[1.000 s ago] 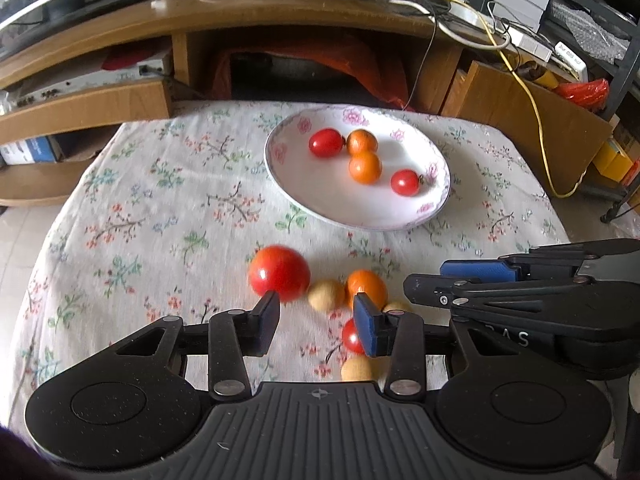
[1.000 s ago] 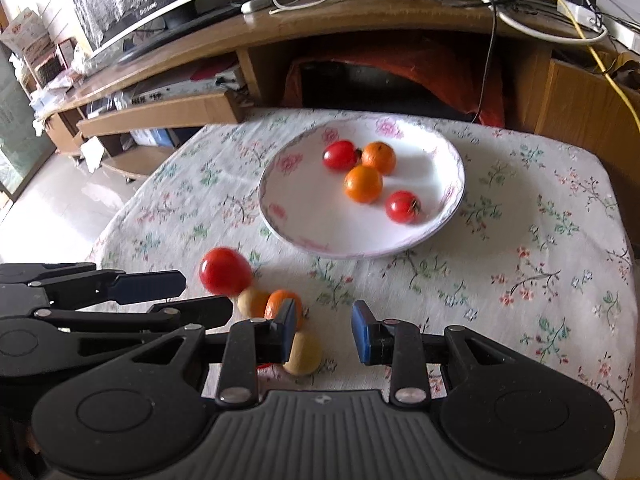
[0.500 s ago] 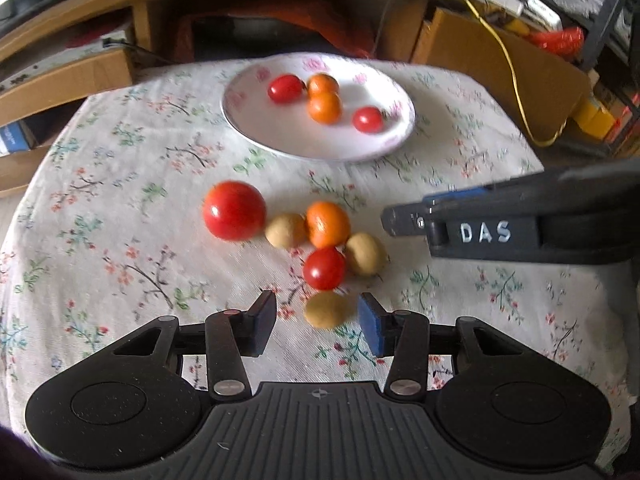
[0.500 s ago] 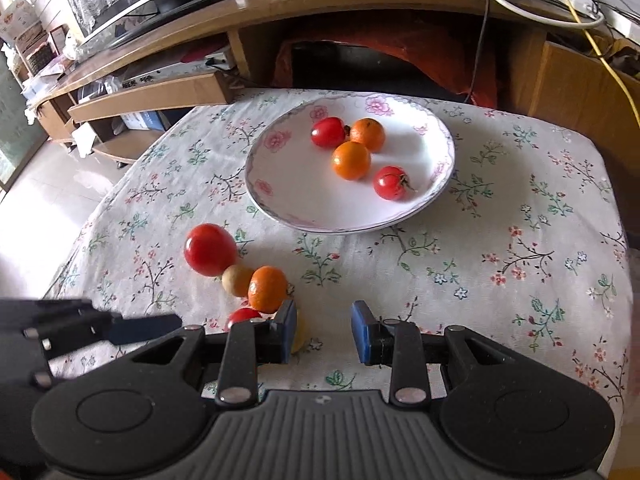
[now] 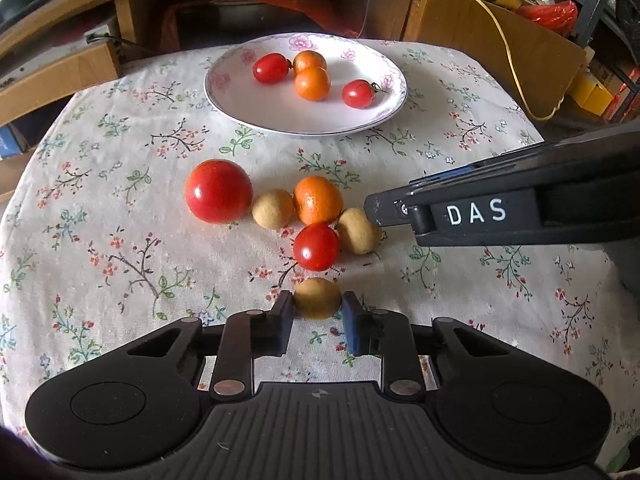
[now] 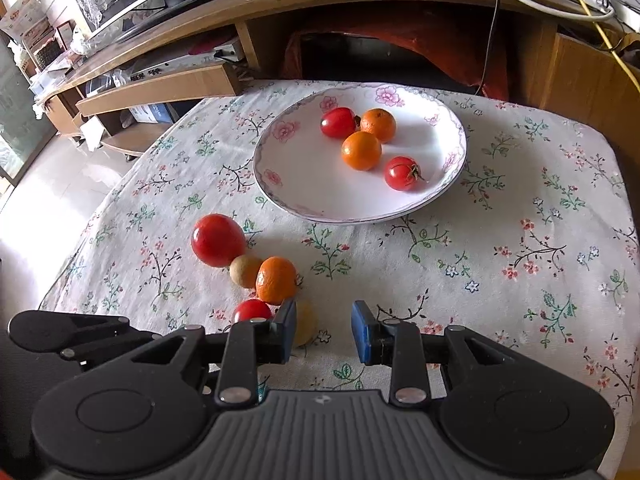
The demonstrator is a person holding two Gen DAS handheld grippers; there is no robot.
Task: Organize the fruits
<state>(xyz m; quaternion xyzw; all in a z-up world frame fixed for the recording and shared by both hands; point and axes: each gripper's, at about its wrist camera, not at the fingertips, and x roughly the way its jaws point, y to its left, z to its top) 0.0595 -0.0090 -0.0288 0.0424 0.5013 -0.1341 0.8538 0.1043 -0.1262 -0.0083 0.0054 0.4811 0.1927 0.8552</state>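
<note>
A white floral plate (image 5: 240, 108) (image 6: 304, 196) at the table's far side holds two cherry tomatoes and two small oranges. In front of it lie a big red tomato (image 5: 218, 191) (image 6: 217, 240), a tan longan (image 5: 273, 208), an orange (image 5: 318, 199) (image 6: 276, 280), a cherry tomato (image 5: 316, 246) and a second longan (image 5: 358, 231). My left gripper (image 5: 316, 314) has its blue pads closed against a third longan (image 5: 317, 298) on the cloth. My right gripper (image 6: 324, 330) is open and empty; its left finger stands beside the second longan (image 6: 305, 322), and it shows from the side in the left wrist view (image 5: 472, 208).
The table wears a white flowered cloth (image 5: 120, 208) (image 6: 500, 264). A wooden TV stand (image 6: 360, 4) with cables and shelves stands right behind the table. A wooden cabinet (image 5: 492, 52) is at the back right. The floor drops off to the left (image 6: 44, 192).
My left gripper has moved forward and closed its pads on the nearest longan. My right gripper has drifted slightly closer to the fruit pile and stays open.
</note>
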